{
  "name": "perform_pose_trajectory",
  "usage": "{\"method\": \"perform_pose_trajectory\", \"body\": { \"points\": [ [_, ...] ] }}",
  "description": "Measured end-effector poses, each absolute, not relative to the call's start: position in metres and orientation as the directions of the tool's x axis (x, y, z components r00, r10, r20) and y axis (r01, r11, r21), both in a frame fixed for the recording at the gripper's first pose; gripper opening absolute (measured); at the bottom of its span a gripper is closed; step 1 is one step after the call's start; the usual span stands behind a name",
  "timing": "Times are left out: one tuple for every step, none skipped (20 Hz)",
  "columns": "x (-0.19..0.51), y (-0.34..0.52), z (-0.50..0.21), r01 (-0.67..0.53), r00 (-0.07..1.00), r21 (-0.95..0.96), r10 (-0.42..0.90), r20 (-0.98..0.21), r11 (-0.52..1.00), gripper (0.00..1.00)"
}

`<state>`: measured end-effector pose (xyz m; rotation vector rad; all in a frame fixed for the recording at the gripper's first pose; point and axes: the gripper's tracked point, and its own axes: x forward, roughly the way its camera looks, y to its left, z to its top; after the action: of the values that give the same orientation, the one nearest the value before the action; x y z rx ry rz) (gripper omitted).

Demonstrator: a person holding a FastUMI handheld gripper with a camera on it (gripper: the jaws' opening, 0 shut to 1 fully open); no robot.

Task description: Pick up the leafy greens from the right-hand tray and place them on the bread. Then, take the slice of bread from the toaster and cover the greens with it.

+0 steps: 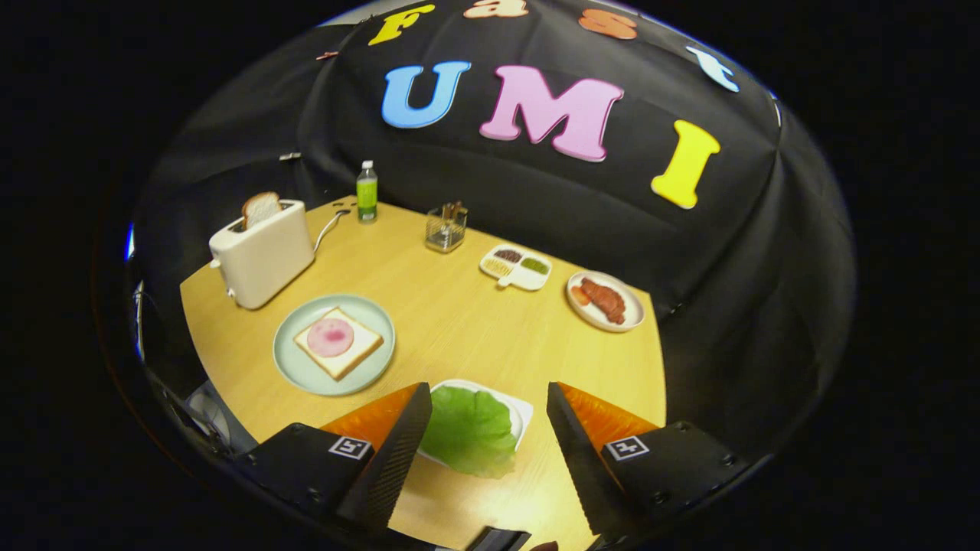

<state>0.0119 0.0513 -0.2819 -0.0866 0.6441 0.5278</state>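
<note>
**Greens between spread fingers**

The gripper [488, 398] stands wide apart, empty. Between its fingers, low centre, a flat, crinkled green leaf [468, 430] overhangs its white tray [522, 413]. Left of centre, bread [338, 341] with a pink slice sits on a plate [298, 367]; toaster [260, 256] upper left, holding a slice [261, 207].
</note>
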Motion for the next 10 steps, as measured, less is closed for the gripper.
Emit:
{"method": "perform_pose_trajectory", "body": {
  "points": [
    [0.01, 0.057, -0.298, -0.515, 0.639, 0.102, 0.46, -0.616, 0.851, 0.92],
    [0.01, 0.061, -0.312, -0.531, 0.611, 0.114, 0.473, -0.635, 0.84, 0.91],
    [0.009, 0.066, -0.327, -0.55, 0.58, 0.125, 0.485, -0.654, 0.826, 0.89],
    [0.009, 0.07, -0.339, -0.567, 0.549, 0.138, 0.498, -0.672, 0.812, 0.87],
    [0.006, 0.076, -0.353, -0.585, 0.518, 0.152, 0.511, -0.686, 0.797, 0.84],
    [0.005, 0.079, -0.365, -0.598, 0.49, 0.161, 0.517, -0.702, 0.785, 0.81],
    [0.006, 0.082, -0.376, -0.608, 0.467, 0.165, 0.518, -0.717, 0.777, 0.78],
    [0.008, 0.082, -0.384, -0.612, 0.453, 0.163, 0.511, -0.731, 0.774, 0.76],
    [0.011, 0.083, -0.393, -0.614, 0.44, 0.163, 0.507, -0.741, 0.772, 0.74],
    [0.012, 0.084, -0.401, -0.616, 0.429, 0.16, 0.499, -0.753, 0.772, 0.72]
  ]
}}
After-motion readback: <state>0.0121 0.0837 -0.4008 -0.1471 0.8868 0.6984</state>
